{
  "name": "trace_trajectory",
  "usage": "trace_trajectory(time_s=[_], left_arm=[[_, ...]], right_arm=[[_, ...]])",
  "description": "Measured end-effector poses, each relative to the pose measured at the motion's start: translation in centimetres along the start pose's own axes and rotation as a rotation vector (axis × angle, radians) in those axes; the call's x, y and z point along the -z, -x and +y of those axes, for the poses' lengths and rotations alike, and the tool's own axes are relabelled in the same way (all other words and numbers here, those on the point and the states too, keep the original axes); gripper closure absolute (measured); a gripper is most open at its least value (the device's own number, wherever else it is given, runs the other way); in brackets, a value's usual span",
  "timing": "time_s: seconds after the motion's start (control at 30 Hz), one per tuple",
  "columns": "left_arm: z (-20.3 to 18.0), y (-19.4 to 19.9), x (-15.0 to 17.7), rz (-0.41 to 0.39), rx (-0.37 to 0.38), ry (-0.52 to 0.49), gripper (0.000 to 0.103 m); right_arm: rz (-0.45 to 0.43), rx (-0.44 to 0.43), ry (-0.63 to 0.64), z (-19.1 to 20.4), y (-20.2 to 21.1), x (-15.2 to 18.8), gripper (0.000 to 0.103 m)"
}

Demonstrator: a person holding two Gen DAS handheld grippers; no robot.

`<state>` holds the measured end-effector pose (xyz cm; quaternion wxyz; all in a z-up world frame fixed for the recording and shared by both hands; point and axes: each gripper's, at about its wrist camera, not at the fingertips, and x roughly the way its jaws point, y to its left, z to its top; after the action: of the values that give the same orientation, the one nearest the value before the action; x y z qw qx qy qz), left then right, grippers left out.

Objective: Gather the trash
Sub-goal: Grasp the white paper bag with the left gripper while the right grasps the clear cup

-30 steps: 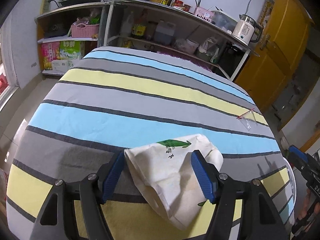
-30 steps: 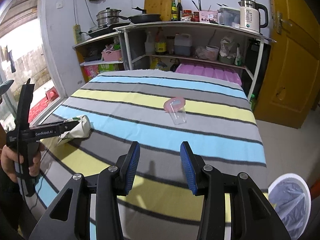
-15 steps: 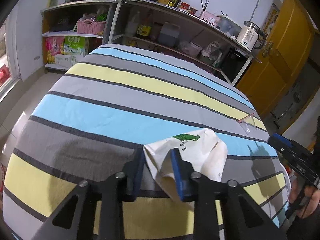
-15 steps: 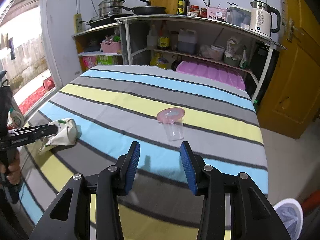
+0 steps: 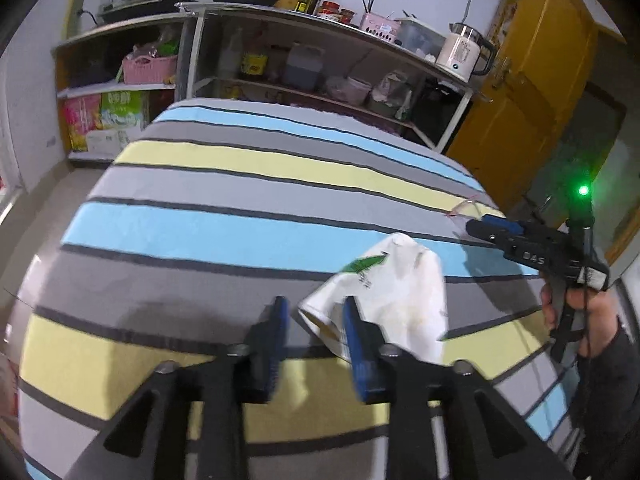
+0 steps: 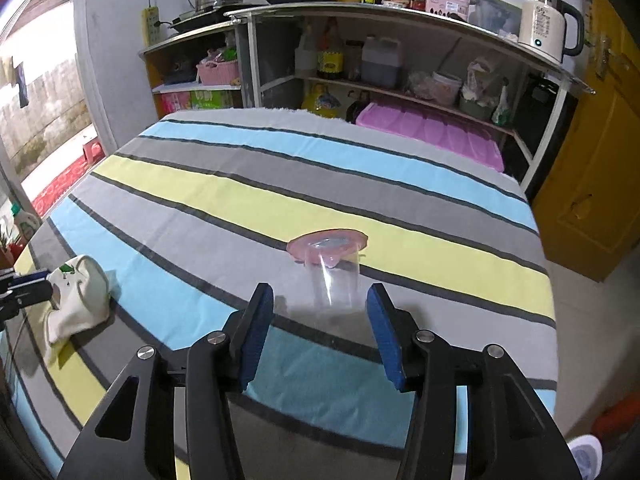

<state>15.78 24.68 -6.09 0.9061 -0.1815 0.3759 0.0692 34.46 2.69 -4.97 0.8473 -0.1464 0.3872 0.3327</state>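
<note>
A crumpled white paper bag with a green print lies on the striped tablecloth. My left gripper is closed to a narrow gap on the bag's near edge, pinching it. The bag also shows in the right wrist view. A clear plastic cup with a pink torn lid stands just beyond my right gripper, which is open with its fingers either side of the cup's base. The cup is partly seen in the left wrist view, behind the right gripper's tip.
Shelves with bottles, pots and a kettle stand behind the table. A yellow door is at the right. A white bin sits on the floor at the lower right.
My left gripper closed on the bag's edge and the bag shifted right. My right gripper moved forward to the cup, which now stands between its open fingers.
</note>
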Motion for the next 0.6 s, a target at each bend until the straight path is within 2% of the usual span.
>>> trace_trajectory(time_s=[0.1,0.37,0.43,0.47,0.5,0.6], left_arm=[[0.3,-0.7,-0.7,0.012,0.01,-0.011,0.053],[-0.9,-2.2,-1.4,0.051,0.058,-0.084,0.053],[-1.3,-2.3,-1.2,0.057,0.064,-0.099,0.062],[-1.5,-2.4,-1.1,0.06,0.063,-0.107,0.068],[-1.6,-2.3,-1.1,0.059,0.063,-0.109,0.071],[-2.0,-1.8,-0.8,0.048,0.066,-0.108,0.08]], right_arm=[[0.007,-0.009,0.009,0.1,-0.7,-0.2,0.053],[0.035,-0.035,-0.008,-0.2,-1.7,-0.6,0.053],[0.039,-0.044,-0.025,-0.4,-1.9,-0.6,0.058],[0.039,-0.044,-0.033,-0.5,-1.9,-0.6,0.071],[0.04,-0.042,-0.04,-0.5,-1.9,-0.6,0.076],[0.033,-0.039,-0.066,-0.8,-1.5,-0.4,0.076]])
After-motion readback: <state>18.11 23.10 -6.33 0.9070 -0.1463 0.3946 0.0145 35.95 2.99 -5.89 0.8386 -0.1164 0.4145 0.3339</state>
